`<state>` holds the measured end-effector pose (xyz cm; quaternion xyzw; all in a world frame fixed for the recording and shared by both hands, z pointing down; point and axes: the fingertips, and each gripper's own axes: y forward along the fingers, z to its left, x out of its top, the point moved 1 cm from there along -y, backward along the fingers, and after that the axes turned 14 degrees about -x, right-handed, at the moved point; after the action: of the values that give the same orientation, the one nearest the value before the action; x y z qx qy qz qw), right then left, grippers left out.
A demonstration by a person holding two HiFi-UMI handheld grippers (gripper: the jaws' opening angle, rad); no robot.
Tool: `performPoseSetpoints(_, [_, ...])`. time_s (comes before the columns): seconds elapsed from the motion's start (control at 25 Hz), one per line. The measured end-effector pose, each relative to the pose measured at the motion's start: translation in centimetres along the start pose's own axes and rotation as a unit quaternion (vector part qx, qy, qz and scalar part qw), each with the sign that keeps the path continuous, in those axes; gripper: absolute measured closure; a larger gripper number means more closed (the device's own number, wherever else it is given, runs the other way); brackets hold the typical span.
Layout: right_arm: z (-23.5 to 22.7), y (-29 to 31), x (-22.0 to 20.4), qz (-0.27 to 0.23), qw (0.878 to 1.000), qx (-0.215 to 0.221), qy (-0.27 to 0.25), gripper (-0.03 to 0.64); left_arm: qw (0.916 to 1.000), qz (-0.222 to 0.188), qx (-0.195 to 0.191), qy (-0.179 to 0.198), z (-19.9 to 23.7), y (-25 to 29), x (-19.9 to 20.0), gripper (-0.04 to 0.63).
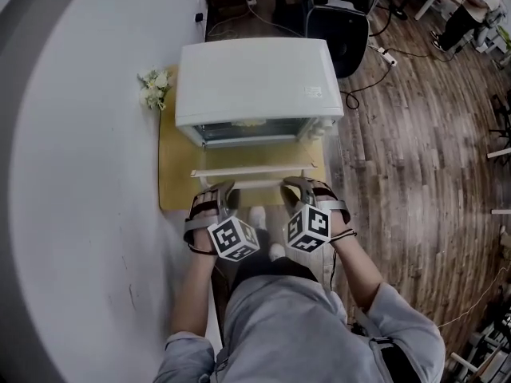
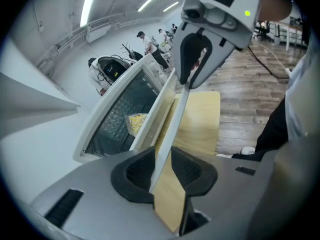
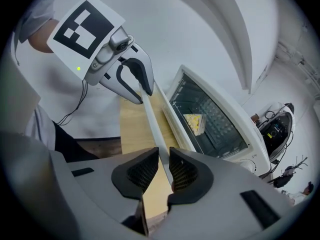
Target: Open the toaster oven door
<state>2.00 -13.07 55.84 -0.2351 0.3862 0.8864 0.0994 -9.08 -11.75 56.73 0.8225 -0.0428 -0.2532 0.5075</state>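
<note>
Atop the board: toaster oven, white, front facing the person, at the table's right side.
Door: door part-open, top edge tipped out toward the person, not lying flat.
Handle: door handle, a long white bar along the door's top edge, with a gripper at each end.
Left gripper: left gripper is clamped on the handle; the bar fills the gap between its pads.
Right gripper: right gripper is clamped on the same bar, with a narrower gap and both pads against it.
Head view only: both grippers side by side at the bar, left one on its left end and right one on its right end; pad contact can't be read from there.
Gripper views only: each shows the bar running from its own pads to the other gripper at the far end.
Oven contents: one yellow food piece on the rack, seen through the door glass; from the head camera it is barely a sliver.
Board: wooden board under the oven, sticking out in front and to the left.
Table: table, white.
Flowers: flowers, a small white bunch on the table, touching the oven's rear left corner.
Beyond: wood floor to the right, black chair behind the oven.
</note>
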Motion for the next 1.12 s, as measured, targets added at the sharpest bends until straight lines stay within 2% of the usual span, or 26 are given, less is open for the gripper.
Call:
performPoseSetpoints(0.6, [4.7,-0.1,-2.7,-0.043,0.997,-0.066,0.013,0.568,0.9955,-0.043,0.083,-0.016,-4.3,2.1,-2.5,0.491])
performPoseSetpoints(1.12, [9.1,1.1,-5.7,-0.048,0.996,-0.065,0.024,0.578,0.9947,-0.046,0.089,-0.022,-7.9,5.0,-4.6,0.486])
